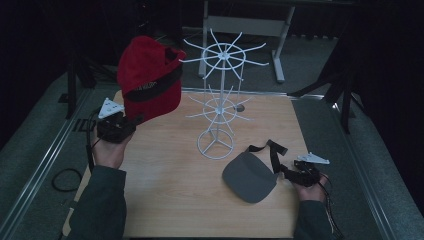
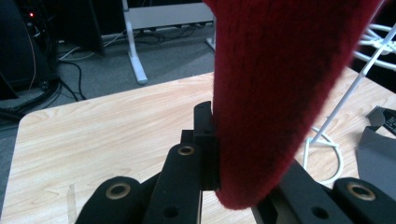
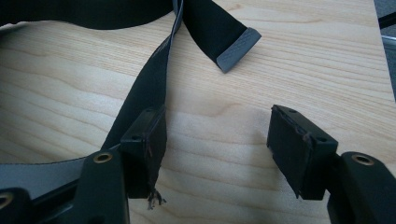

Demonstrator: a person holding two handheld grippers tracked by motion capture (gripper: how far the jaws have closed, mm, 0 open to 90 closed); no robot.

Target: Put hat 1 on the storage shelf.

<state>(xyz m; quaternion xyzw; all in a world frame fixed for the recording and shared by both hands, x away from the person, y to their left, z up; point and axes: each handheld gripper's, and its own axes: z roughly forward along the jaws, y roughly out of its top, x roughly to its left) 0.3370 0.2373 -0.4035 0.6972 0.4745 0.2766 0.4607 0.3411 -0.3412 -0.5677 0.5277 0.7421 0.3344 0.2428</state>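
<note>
A red knit cap (image 1: 150, 77) with a dark band hangs in the air at the left, close to the upper arms of a white wire rack (image 1: 218, 100). My left gripper (image 1: 134, 120) is shut on the red cap's lower edge (image 2: 271, 107), and one black pad (image 2: 205, 140) presses against the fabric. A grey visor (image 1: 248, 176) lies flat on the wooden table (image 1: 165, 190) at the right. Its black strap (image 3: 144, 88) runs along the outer side of one pad of my right gripper (image 3: 224, 144). That right gripper (image 1: 290, 172) stands open, low over bare wood.
The rack's round base (image 1: 215, 145) stands mid-table between the two hands. A grey metal stand (image 1: 277, 50) is on the floor behind the table. A cable loop (image 1: 66, 179) lies on the floor at the left. The strap's grey tip (image 3: 238, 46) rests on the wood.
</note>
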